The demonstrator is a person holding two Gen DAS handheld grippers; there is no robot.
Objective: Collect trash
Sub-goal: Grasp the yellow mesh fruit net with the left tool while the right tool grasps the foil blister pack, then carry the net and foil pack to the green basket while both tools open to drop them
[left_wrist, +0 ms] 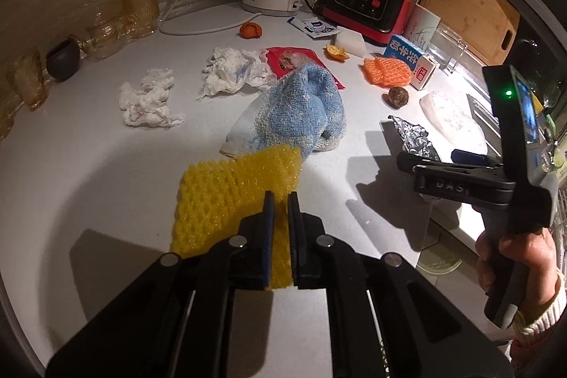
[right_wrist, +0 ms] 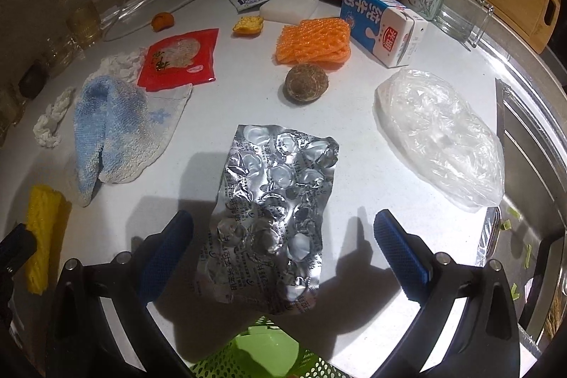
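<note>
On the white countertop (right_wrist: pixel 219 87) lies the trash. The green plastic slotted basket (right_wrist: pixel 264 355) at the near edge shows nothing inside. The left gripper (left_wrist: pixel 280 201) pinches the yellow foam fruit net (left_wrist: pixel 226 193). The right gripper (right_wrist: pixel 283 229) is spread wide around the crumpled silver blister pack (right_wrist: pixel 273 211), not touching it.

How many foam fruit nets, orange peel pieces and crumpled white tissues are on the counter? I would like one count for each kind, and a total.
Foam fruit nets: 2, the yellow foam net in the left gripper and the orange foam net.
Orange peel pieces: 2.
Crumpled white tissues: 2.
Total: 6
</note>
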